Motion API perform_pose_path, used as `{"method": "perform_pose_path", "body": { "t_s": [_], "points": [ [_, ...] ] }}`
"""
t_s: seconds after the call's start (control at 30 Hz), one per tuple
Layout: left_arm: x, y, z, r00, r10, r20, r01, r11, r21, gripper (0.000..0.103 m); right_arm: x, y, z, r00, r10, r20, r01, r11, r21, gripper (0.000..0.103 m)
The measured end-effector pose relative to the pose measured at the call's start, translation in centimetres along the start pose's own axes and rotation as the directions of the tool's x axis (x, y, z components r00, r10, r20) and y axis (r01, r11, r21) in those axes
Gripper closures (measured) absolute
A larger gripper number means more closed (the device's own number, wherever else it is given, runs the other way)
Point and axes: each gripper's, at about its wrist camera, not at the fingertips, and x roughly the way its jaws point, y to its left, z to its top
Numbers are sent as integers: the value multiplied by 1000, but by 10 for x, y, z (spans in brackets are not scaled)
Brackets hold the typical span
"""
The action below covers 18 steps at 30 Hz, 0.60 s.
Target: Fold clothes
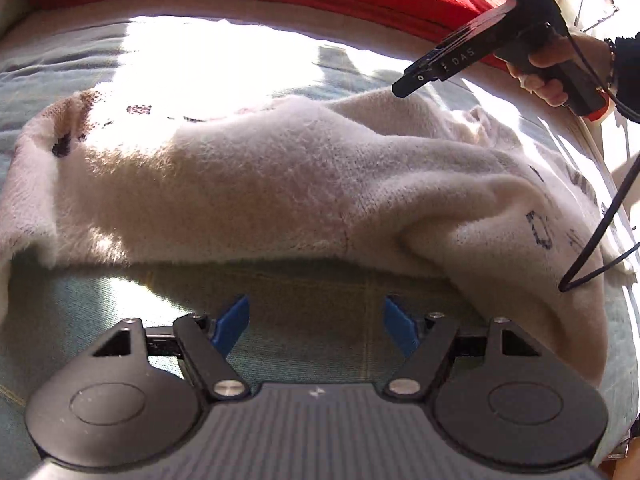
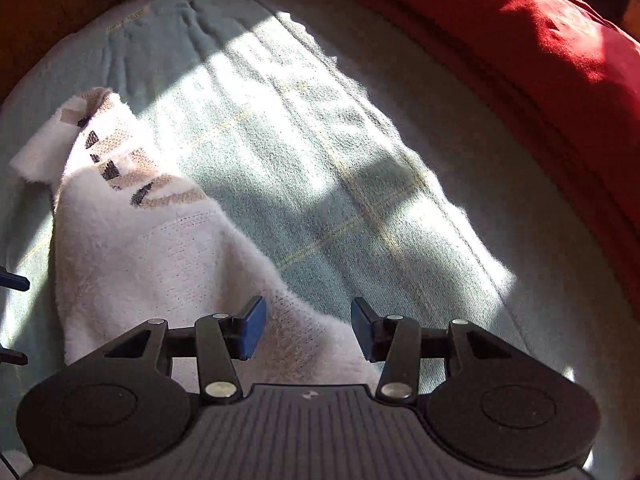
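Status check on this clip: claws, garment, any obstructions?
Left claw open, empty, short of the white fuzzy sweater. Right claw open, empty, over the sweater's edge. Sweater lies bunched on the pale blue bedspread. Nothing blocking; red blanket beyond.

We see bare bed cover (image 2: 320, 168) right of the white sweater (image 2: 136, 256), open passage there. Red blanket (image 2: 520, 40) walls off the far side. Dangling cable (image 1: 600, 232) crosses the sweater's right end near the right tool (image 2: 308, 330).

Home bedroom, blanketed bed (image 2: 320, 168), red pillow (image 2: 520, 40)
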Motion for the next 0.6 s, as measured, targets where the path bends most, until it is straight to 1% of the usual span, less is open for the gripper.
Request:
{"method": "perform_pose_path", "body": {
  "t_s": [0.1, 0.17, 0.23, 0.3, 0.33, 0.37, 0.4, 0.47, 0.5, 0.6],
  "points": [
    [5, 1, 0, 1000, 11, -20, -11, 1000, 3, 29, 11, 7, 7, 999, 54, 8, -53, 997, -59, 51],
    [7, 2, 0, 1000, 15, -26, -15, 1000, -1, 29, 21, 11, 13, 998, 70, 0, -69, 992, -101, 51],
    [8, 2, 1, 999, 18, -29, -19, 1000, -6, 29, 33, 10, 17, 996, 90, -26, -93, 988, -121, 51],
    [9, 3, 2, 999, 18, -30, -18, 1000, -9, 29, 46, 11, 17, 988, 124, -88, -134, 983, -127, 52],
    [9, 4, 2, 999, 18, -32, -18, 1000, -9, 29, 50, 13, 16, 984, 136, -115, -151, 980, -128, 55],
    [10, 5, 2, 999, 21, -34, -21, 1000, -9, 29, 50, 17, 14, 982, 141, -124, -157, 978, -140, 72],
    [11, 6, 2, 999, 24, -35, -25, 1000, -10, 29, 50, 21, 13, 982, 139, -129, -158, 976, -153, 83],
    [13, 9, 2, 999, 31, -42, -31, 999, -12, 29, 44, 28, 12, 992, 77, -99, -95, 976, -195, 85],
    [14, 9, 2, 999, 35, -40, -36, 999, -12, 29, 41, 28, 14, 997, 34, -76, -49, 979, -198, 85],
    [12, 10, 2, 999, 37, -29, -38, 999, -22, 29, 42, 21, 18, 999, -11, -49, 3, 988, -151, 85]
  ]
}}
